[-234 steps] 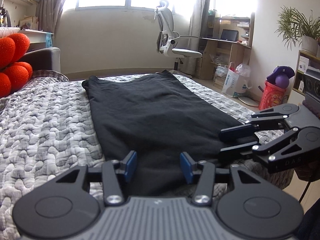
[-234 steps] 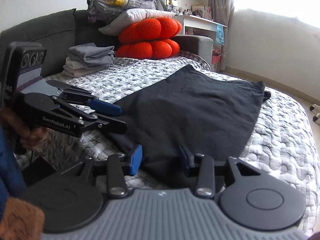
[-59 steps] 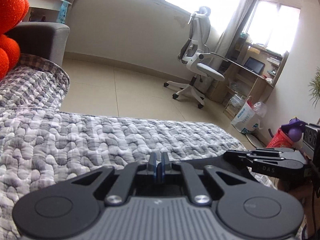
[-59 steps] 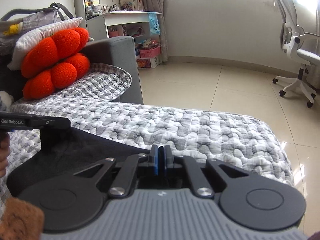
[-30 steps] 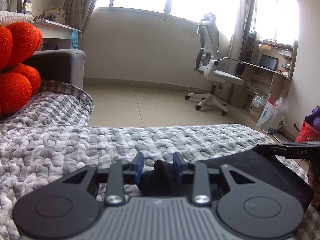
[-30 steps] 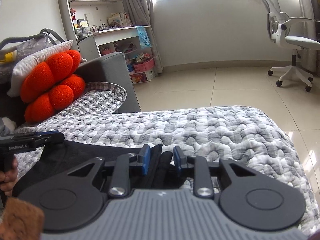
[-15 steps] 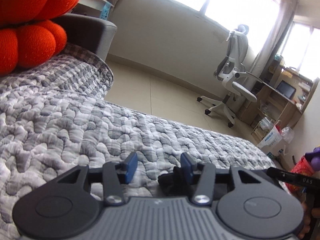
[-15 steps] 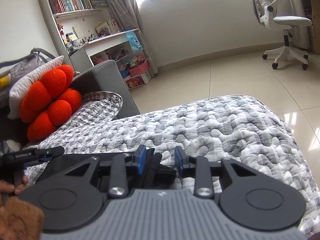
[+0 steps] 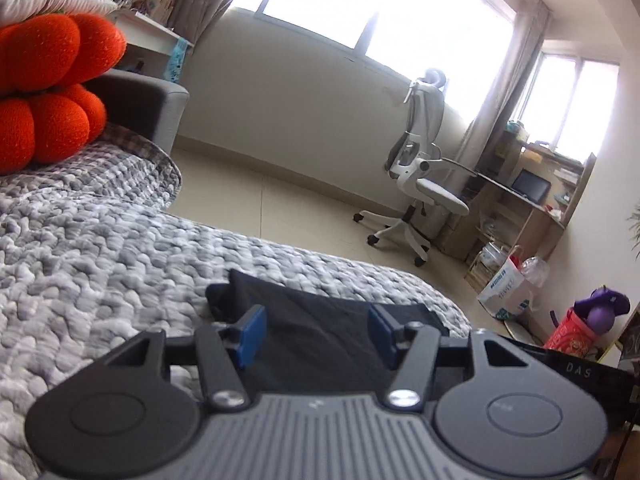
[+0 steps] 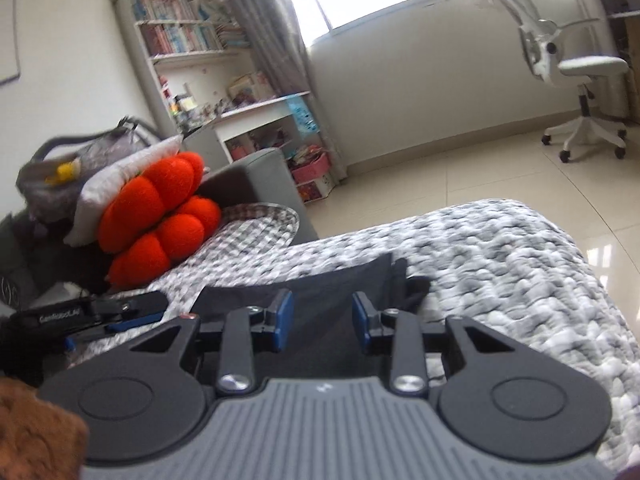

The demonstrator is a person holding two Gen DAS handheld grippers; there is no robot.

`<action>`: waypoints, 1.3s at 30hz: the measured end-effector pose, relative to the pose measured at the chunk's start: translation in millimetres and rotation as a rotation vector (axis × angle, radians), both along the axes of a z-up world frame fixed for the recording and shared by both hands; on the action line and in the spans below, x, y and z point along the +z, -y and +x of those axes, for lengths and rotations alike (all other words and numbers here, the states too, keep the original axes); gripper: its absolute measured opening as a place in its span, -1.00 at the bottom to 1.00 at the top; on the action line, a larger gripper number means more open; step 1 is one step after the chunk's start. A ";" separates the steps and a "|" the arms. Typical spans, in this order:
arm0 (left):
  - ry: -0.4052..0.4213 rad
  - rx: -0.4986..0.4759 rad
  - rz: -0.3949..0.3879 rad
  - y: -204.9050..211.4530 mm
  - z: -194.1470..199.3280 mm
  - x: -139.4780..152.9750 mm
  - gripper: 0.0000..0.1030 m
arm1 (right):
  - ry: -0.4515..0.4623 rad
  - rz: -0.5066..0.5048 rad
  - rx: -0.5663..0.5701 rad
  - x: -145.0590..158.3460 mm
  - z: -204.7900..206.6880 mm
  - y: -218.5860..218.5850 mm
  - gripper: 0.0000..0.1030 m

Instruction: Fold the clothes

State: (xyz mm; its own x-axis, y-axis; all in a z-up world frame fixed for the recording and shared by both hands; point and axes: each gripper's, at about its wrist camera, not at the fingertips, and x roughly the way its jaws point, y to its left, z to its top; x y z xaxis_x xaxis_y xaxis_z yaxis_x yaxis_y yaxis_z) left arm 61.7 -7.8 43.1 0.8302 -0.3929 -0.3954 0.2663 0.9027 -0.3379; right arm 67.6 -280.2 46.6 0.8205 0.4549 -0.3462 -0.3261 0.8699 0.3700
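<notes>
bare quilt [image 9: 100, 264] ahead, orange cushions [image 9: 48, 92] blocking far left

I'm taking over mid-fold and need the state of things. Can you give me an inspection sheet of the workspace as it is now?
Surface: grey-and-white quilt covering the bed, lumpy but bare around the garment.
Job's things: black garment lying folded on the quilt near its far edge.
Clutter: orange cushion, with a white pillow and a grey bag behind it.
Grippers: left gripper open, jaws just been opening, nothing pinched; right gripper open, jaws just been opening, over the garment, pads clear of it.
Cables: nothing seen.
Surroundings: white office chair, wooden desk, bookshelf, tiled floor.
</notes>
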 end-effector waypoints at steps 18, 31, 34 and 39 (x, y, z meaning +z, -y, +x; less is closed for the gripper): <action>-0.031 0.052 0.195 34.5 -6.2 -34.5 0.05 | -0.023 -0.295 0.047 -20.8 -14.0 -54.0 -0.34; -0.027 0.055 0.194 35.5 -9.5 -32.9 0.06 | -0.067 -0.235 0.016 -33.6 -15.2 -35.8 -0.35; -0.028 0.058 0.181 33.3 -9.7 -32.8 0.06 | -0.079 -0.188 0.021 -35.5 -13.8 -27.2 -0.35; -0.027 0.074 0.198 35.0 -11.5 -32.8 0.09 | -0.072 -0.198 0.018 -35.5 -14.8 -29.1 -0.35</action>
State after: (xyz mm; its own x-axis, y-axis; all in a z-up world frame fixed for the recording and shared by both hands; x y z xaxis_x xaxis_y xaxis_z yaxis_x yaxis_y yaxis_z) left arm 50.1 -42.8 10.3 0.8417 -0.2441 -0.4816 0.1903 0.9689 -0.1583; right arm 52.8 -251.2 11.1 0.7825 0.3867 -0.4881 -0.3213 0.9222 0.2154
